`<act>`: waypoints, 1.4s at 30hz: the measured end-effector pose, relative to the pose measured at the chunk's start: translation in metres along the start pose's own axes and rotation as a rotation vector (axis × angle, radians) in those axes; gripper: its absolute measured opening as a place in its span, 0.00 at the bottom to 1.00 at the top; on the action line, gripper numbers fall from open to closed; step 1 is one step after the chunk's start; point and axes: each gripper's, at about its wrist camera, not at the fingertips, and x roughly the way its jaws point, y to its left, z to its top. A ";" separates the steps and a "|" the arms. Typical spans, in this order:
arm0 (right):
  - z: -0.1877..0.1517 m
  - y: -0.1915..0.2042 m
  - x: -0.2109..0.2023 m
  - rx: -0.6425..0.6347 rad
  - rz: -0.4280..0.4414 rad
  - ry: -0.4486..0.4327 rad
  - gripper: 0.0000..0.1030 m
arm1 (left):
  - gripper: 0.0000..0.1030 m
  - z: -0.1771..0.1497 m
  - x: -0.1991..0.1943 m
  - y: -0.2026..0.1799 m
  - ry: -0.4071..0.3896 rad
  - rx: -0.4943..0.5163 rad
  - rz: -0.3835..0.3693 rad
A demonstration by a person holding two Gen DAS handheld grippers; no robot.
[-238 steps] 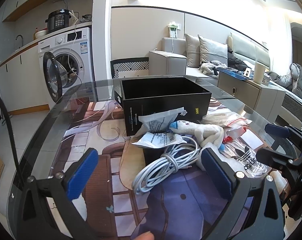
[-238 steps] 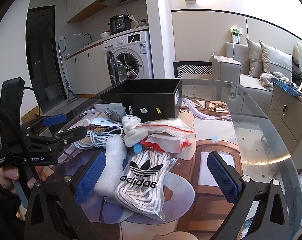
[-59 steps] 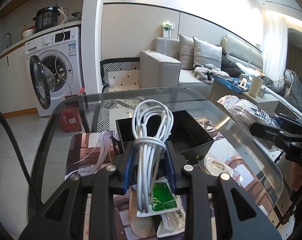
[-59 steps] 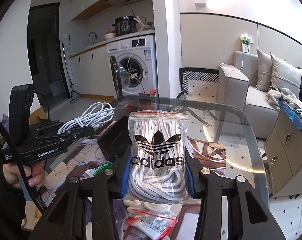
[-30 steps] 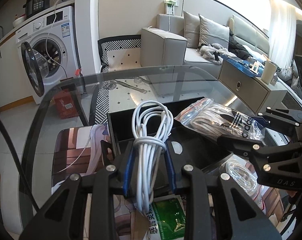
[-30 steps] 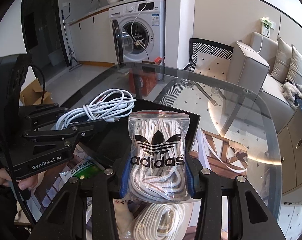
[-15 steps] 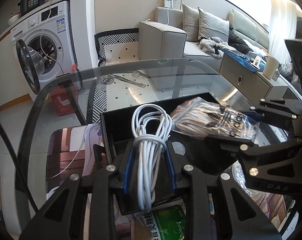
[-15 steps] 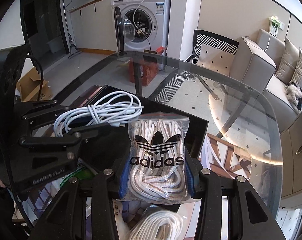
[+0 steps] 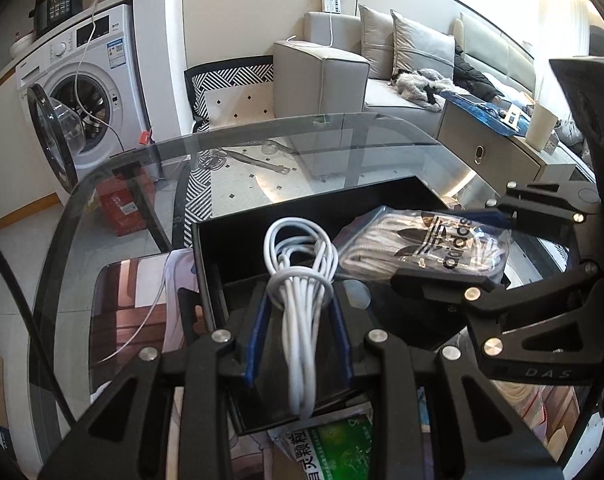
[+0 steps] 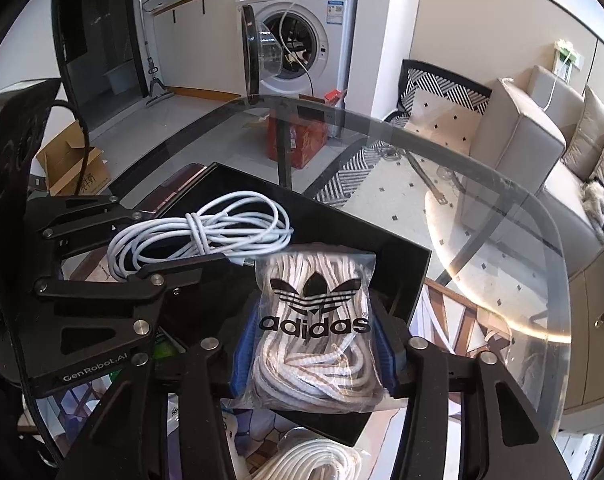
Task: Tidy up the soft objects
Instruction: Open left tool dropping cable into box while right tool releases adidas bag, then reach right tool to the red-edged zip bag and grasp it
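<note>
My left gripper [image 9: 299, 312] is shut on a coiled white cable [image 9: 299, 280] and holds it over the open black box [image 9: 229, 240]. My right gripper [image 10: 312, 340] is shut on a clear Adidas bag of white laces [image 10: 314, 320], also over the black box [image 10: 398, 264]. In the left wrist view the Adidas bag [image 9: 422, 244] hangs at the right over the box. In the right wrist view the white cable [image 10: 205, 236] hangs at the left over the box. The two gripped items sit side by side, close together.
The box stands on a round glass table [image 9: 113, 184]. A green sachet [image 9: 334, 448] lies in front of the box. A bundle of white rope [image 10: 314, 460] lies by the box's near edge. A washing machine [image 10: 302, 28] and sofa [image 9: 342, 68] stand beyond the table.
Both grippers have moved forward and lower over the black box, each still holding its item. The cable and the Adidas bag are now closer to the box's inside.
</note>
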 end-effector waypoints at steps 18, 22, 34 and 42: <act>-0.052 -0.010 -0.095 0.138 -0.005 -0.241 1.00 | 1.00 -0.028 -0.079 0.013 -0.189 -0.077 -0.001; -0.072 -0.007 -0.113 0.178 -0.003 -0.260 1.00 | 1.00 -0.041 -0.093 0.012 -0.199 -0.088 -0.017; -0.135 0.004 -0.134 0.235 -0.048 -0.244 1.00 | 1.00 -0.075 -0.120 0.011 -0.220 -0.100 0.035; -0.163 0.008 -0.131 0.289 -0.049 -0.227 1.00 | 1.00 -0.086 -0.121 0.005 -0.217 -0.088 0.062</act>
